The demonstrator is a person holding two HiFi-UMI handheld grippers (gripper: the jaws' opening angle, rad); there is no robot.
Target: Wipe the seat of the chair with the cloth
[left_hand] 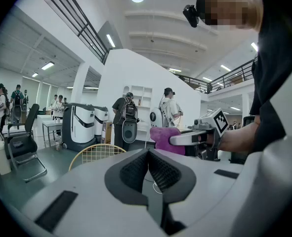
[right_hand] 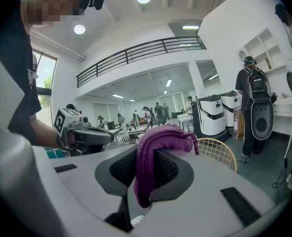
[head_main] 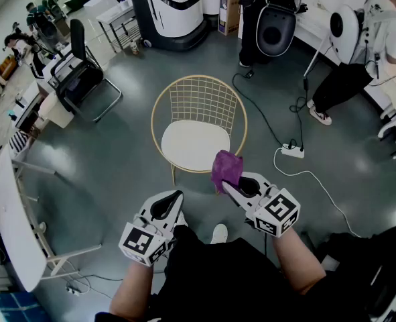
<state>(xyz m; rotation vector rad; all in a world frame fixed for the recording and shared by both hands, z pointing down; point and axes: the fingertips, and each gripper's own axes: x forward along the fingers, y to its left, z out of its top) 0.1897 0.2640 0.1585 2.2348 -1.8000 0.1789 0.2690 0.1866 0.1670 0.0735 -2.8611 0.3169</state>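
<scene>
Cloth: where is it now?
In the head view, the purple cloth is clamped in the right tongs, beside the chair seat's near-right edge.

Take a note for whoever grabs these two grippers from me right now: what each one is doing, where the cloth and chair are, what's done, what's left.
Left gripper: shut, empty, held level short of the chair.
Right gripper: shut on the purple cloth, which sits bunched in its jaws.
Chair: gold wire frame, white seat, straight ahead on the floor. The cloth is in the air near the seat's front edge, not on it.
Done: cloth in grip.
Left: lower the cloth onto the seat and wipe it.
</scene>
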